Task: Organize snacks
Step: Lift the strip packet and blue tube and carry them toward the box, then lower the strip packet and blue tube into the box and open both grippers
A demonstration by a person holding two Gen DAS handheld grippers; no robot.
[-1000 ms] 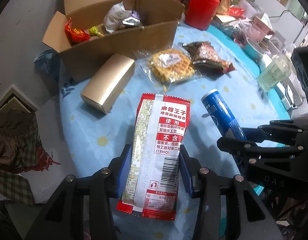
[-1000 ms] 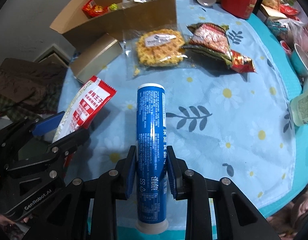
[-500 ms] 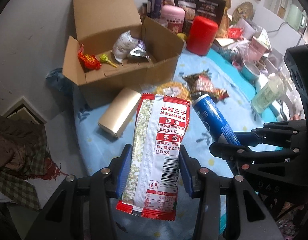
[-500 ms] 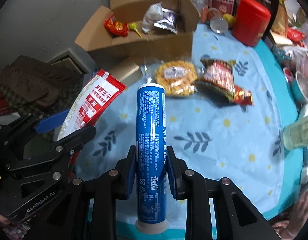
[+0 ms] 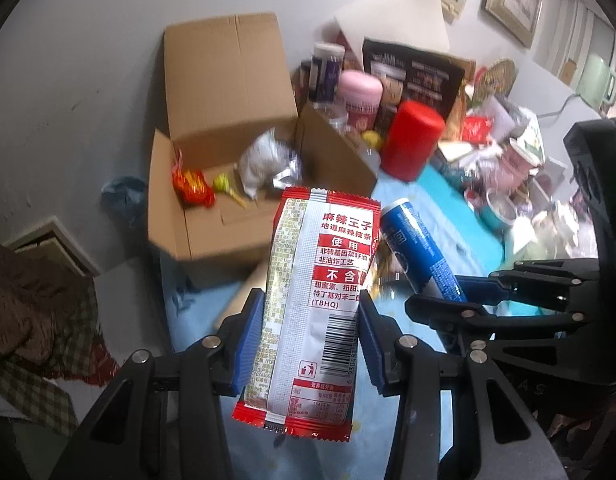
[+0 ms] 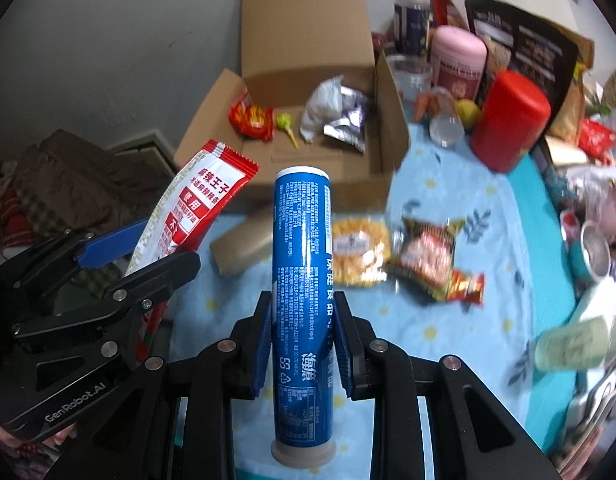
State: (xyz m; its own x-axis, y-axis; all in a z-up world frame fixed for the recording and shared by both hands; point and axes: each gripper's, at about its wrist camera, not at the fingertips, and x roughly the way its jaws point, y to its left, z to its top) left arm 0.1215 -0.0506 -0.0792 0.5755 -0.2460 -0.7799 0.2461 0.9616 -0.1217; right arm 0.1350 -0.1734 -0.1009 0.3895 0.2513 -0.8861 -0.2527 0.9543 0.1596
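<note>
My left gripper (image 5: 311, 308) is shut on a red and white snack packet (image 5: 315, 292) and holds it in the air in front of the open cardboard box (image 5: 236, 184). My right gripper (image 6: 304, 312) is shut on a blue tube (image 6: 302, 272), also lifted, pointing toward the box (image 6: 327, 120). The box holds a red wrapper (image 6: 252, 116), a lollipop (image 6: 286, 126) and a silver bag (image 6: 331, 108). The tube also shows in the left wrist view (image 5: 419, 252), and the packet in the right wrist view (image 6: 192, 216).
On the blue flowered cloth (image 6: 459, 248) lie a waffle pack (image 6: 357, 250), a red-brown snack bag (image 6: 431, 260) and a gold box (image 6: 244, 246). A red canister (image 6: 509, 120), a pink jar (image 6: 457, 60) and more clutter stand behind and right.
Both grippers have risen from the table with their loads and moved toward the cardboard box, which now looks nearer and more central.
</note>
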